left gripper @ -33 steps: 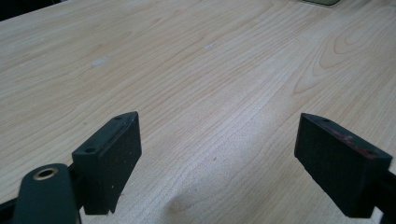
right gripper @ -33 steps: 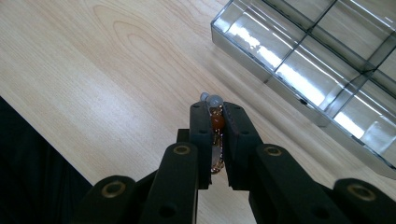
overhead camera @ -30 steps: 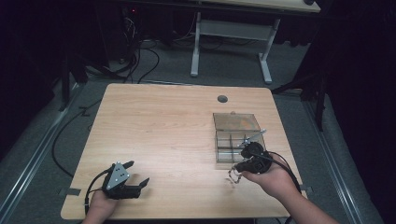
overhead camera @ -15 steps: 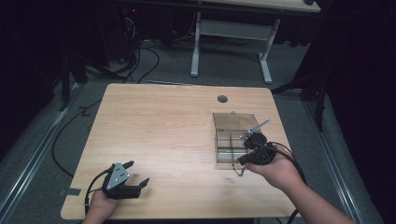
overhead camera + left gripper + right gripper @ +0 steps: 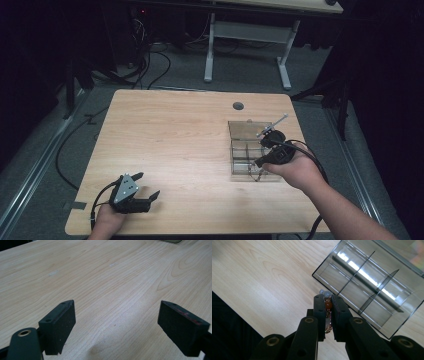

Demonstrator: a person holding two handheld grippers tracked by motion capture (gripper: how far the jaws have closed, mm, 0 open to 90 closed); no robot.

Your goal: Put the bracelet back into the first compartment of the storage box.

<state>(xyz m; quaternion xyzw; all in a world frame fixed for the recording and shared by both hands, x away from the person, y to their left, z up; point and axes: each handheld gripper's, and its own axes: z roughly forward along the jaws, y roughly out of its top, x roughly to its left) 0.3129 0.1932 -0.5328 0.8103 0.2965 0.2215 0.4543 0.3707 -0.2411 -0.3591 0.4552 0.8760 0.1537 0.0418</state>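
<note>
1. Low at the counter's (image 5: 180, 140) near-left corner, the left claw (image 5: 147, 189) rests with its jaws spread wide, nothing between them.
2. Rightward, a clear divided box (image 5: 246, 150) sits on the wood.
3. Above its near edge, the right claw (image 5: 328, 305) is clenched on a beaded chain (image 5: 328, 315).

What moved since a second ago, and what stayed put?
The right gripper moved a little away from the person, farther over the clear divided box, carrying the beaded chain pinched in its jaws. The left gripper stayed open and resting at the near left of the table. The box didn't move.
</note>
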